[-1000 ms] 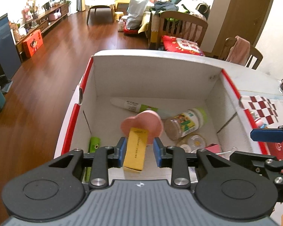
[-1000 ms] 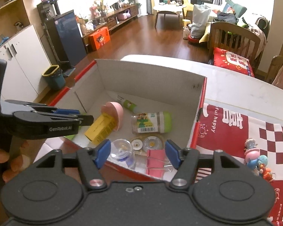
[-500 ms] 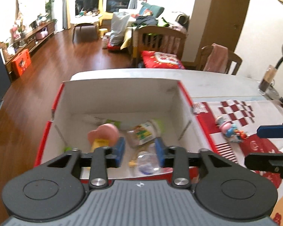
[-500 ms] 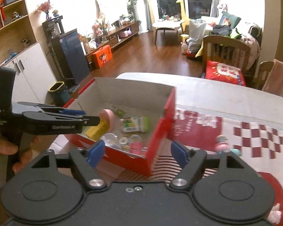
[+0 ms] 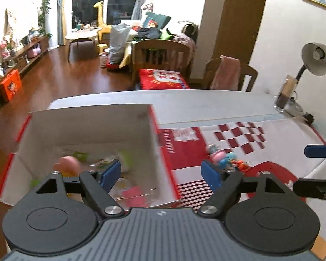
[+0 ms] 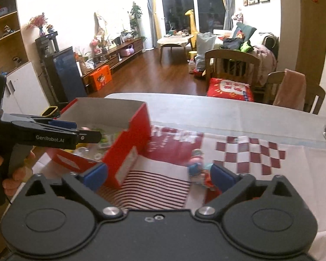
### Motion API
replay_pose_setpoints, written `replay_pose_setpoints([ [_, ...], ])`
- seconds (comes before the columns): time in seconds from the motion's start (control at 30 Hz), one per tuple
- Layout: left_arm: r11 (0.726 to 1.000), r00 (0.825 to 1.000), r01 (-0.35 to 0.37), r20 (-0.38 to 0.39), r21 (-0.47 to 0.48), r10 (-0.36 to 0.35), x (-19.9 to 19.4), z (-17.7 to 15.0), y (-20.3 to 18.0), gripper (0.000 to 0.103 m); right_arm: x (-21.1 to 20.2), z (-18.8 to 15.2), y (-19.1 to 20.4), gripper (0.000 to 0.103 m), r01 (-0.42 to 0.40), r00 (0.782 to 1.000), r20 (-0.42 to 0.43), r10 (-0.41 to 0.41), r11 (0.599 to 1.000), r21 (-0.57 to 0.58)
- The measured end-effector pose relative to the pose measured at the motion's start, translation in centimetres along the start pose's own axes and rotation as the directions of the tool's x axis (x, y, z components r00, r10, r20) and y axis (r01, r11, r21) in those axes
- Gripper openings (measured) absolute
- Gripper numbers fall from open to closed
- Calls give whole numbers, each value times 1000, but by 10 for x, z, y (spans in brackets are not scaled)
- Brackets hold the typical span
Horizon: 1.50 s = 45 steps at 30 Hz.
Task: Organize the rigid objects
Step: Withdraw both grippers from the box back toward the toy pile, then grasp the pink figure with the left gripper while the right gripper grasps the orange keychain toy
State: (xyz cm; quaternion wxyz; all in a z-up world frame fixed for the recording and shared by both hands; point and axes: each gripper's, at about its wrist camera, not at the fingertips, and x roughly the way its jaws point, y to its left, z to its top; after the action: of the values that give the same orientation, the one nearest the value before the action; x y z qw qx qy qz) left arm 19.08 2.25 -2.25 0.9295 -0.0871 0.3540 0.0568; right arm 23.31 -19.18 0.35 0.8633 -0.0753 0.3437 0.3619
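Note:
The red carton with white inner walls [image 5: 87, 126] stands on the table's left side and holds a pink round thing [image 5: 68, 163] among blurred bottles and jars. My left gripper [image 5: 160, 174] hovers over the carton's right wall. Its jaws are opening, with nothing gripped. A cluster of small toy figurines [image 5: 225, 157] lies on the cloth to the right. In the right wrist view my right gripper [image 6: 159, 175] is above the striped cloth, jaws opening and empty. The figurines [image 6: 196, 165] lie just ahead of its right finger, and the carton [image 6: 128, 143] is to the left.
A red-and-white checked cloth [image 5: 239, 134] covers the table's right half. A glass of dark drink [image 5: 284, 95] and a desk lamp [image 5: 315, 58] stand at the far right by the wall. Wooden chairs [image 5: 228, 74] line the far edge. A hand [image 6: 10, 174] holds the left gripper [image 6: 84, 132].
The left gripper let go of the yellow box inside the carton. Both grippers swung right, from over the carton toward the cloth and figurines, and both jaws widened.

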Motion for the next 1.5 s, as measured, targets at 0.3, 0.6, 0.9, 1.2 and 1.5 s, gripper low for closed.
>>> replay_pose_setpoints([
  [0.3, 999, 999, 39, -28, -9, -39, 53, 4, -65, 81, 21, -18, -56, 102, 13, 999, -33, -13, 1000, -4],
  [0.6, 996, 991, 50, -120, -74, -59, 118, 8, -94, 81, 54, -29, -87, 96, -10, 996, -85, 9, 1000, -5],
  [0.9, 987, 980, 48, -182, -152, -76, 173, 5, -104, 81, 97, -36, -96, 79, -58, 989, -140, 55, 998, -12],
  [1.2, 989, 979, 21, -199, -144, -49, 200, 1, -110, 80, 118, -36, -101, 70, -78, 984, -160, 77, 997, 0],
  [1.5, 985, 976, 29, -207, -170, -64, 210, -1, -109, 62, 132, -33, -100, 58, -76, 983, -168, 77, 997, 11],
])
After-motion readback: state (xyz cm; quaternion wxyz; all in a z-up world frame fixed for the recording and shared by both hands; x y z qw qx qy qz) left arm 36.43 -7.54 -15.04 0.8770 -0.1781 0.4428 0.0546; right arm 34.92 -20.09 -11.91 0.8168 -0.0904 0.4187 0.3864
